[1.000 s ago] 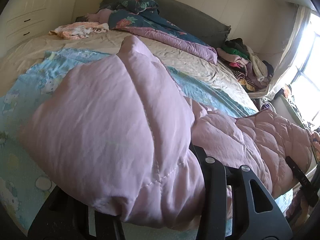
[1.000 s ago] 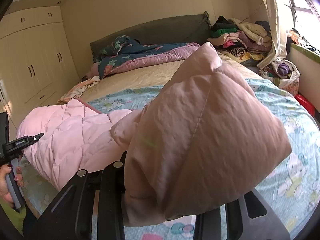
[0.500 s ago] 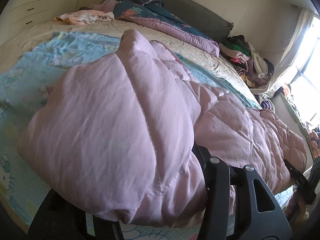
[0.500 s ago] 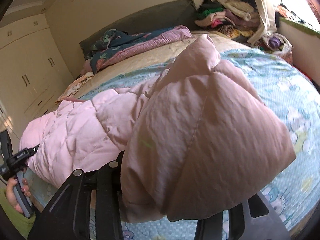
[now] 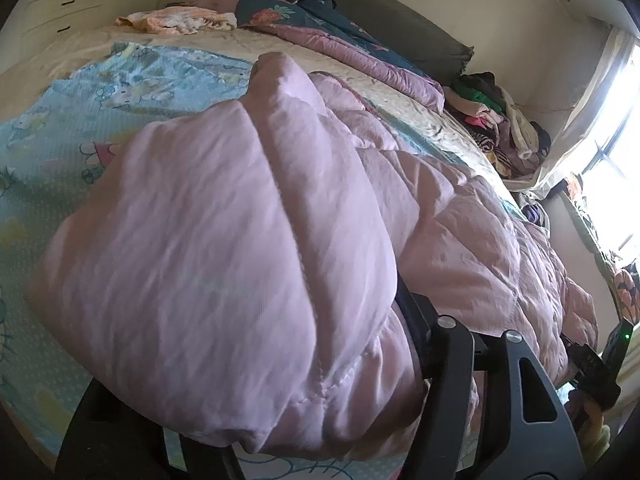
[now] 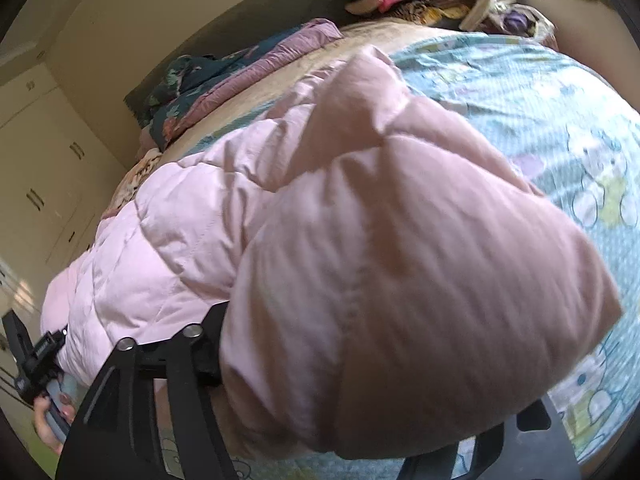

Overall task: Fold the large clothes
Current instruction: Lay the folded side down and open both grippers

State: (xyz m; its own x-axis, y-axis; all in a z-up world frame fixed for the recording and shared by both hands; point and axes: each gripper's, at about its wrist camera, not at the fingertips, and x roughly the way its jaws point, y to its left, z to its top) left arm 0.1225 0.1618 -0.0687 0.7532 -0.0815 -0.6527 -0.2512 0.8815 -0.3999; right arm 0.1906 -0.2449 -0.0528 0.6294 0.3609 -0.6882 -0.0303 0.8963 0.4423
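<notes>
Pink quilted jacket (image 5: 224,240) fills both opening tools, left (image 5: 280,420) and right (image 6: 340,432); no writing legible.

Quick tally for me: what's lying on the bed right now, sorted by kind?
Pink quilted coat: 1
Blue cartoon-print sheet: 1
Dark floral comforter: 1
Peach-and-white garment near the drawers: 1
Heap of mixed clothes by the window: 1 (pieces too jumbled to count)
Total: 5

Bed (image 5: 72,52) w/ pink puffer jacket (image 5: 224,248)
</notes>
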